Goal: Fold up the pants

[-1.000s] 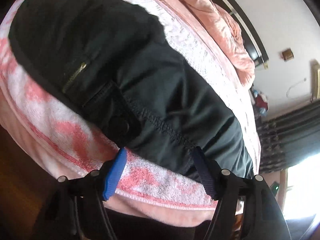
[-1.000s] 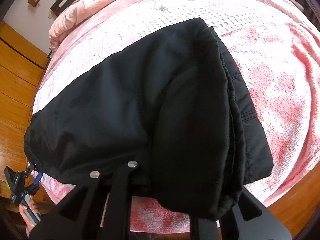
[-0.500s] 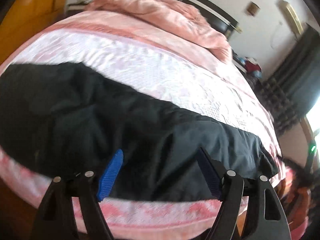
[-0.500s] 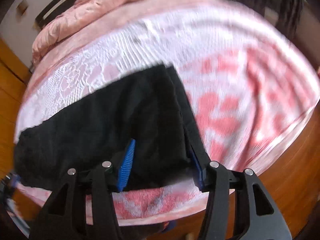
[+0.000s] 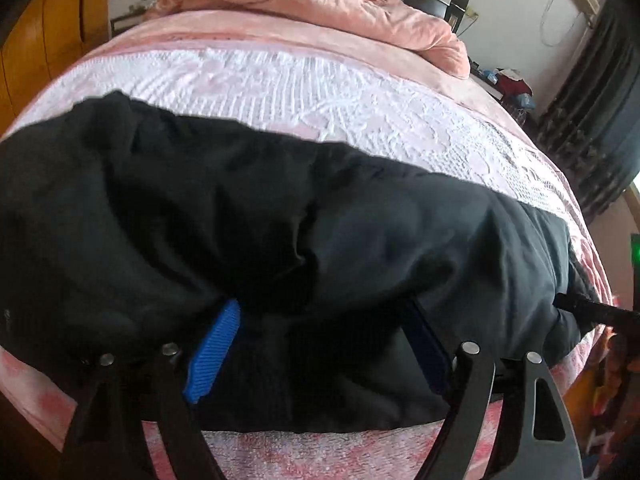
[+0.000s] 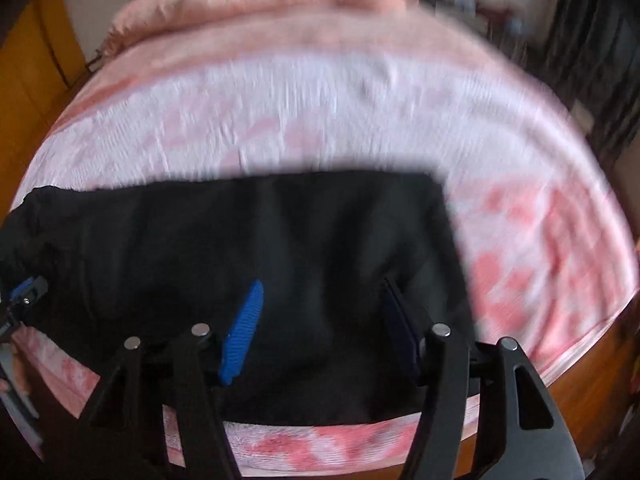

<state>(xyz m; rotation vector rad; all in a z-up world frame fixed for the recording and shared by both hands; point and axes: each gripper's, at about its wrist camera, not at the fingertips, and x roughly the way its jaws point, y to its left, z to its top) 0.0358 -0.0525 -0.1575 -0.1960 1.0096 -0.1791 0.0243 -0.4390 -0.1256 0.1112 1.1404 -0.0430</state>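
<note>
The black pants (image 5: 280, 220) lie folded lengthwise across the near edge of the pink bed, also seen in the right wrist view (image 6: 260, 248). My left gripper (image 5: 324, 344) is open, its blue pads just over the near hem of the pants, holding nothing. My right gripper (image 6: 324, 324) is open over the right end of the pants, empty. The left gripper shows at the left edge of the right wrist view (image 6: 24, 292). The right wrist view is blurred by motion.
A pink and white bedspread (image 5: 320, 92) covers the bed. A rumpled pink quilt (image 5: 320, 4) lies at the head. Wooden wardrobe (image 5: 44, 40) stands at left, dark curtains (image 5: 592, 92) at right. Wooden floor (image 6: 592, 412) lies below the bed edge.
The right gripper has let go of the pants and opened. Both grippers have swung to face the bed head, and the pants now lie flat along the edge.
</note>
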